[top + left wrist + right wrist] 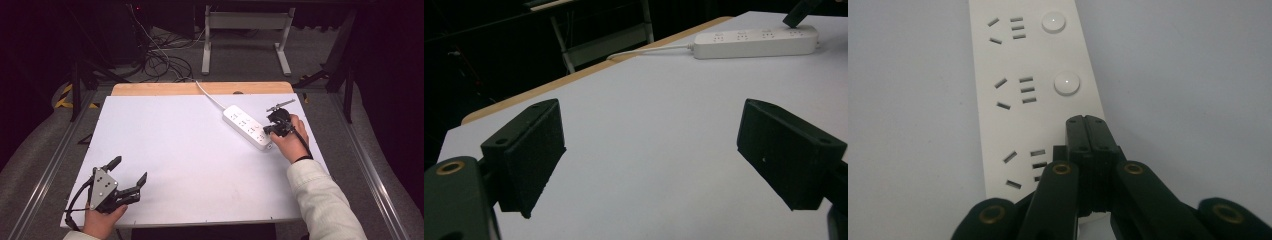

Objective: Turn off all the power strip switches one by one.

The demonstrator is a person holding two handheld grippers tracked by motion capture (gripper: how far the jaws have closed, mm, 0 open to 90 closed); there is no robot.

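White power strip (248, 127) lies diagonal at upper right of high view, near table's (190, 145) right edge, cord running to far wooden edge; no readable writing on it. Right gripper (1086, 120), jaws pressed together, tip on strip's near end by its round buttons (1067, 83). Left gripper (129, 171) at lower left near front edge, jaws spread wide, w/ open white surface btwn the two.

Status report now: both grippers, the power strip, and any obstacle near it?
Left gripper open, idle at near table corner. Right gripper shut, tips over the power strip where its third button would be. Nothing in the way on the table.
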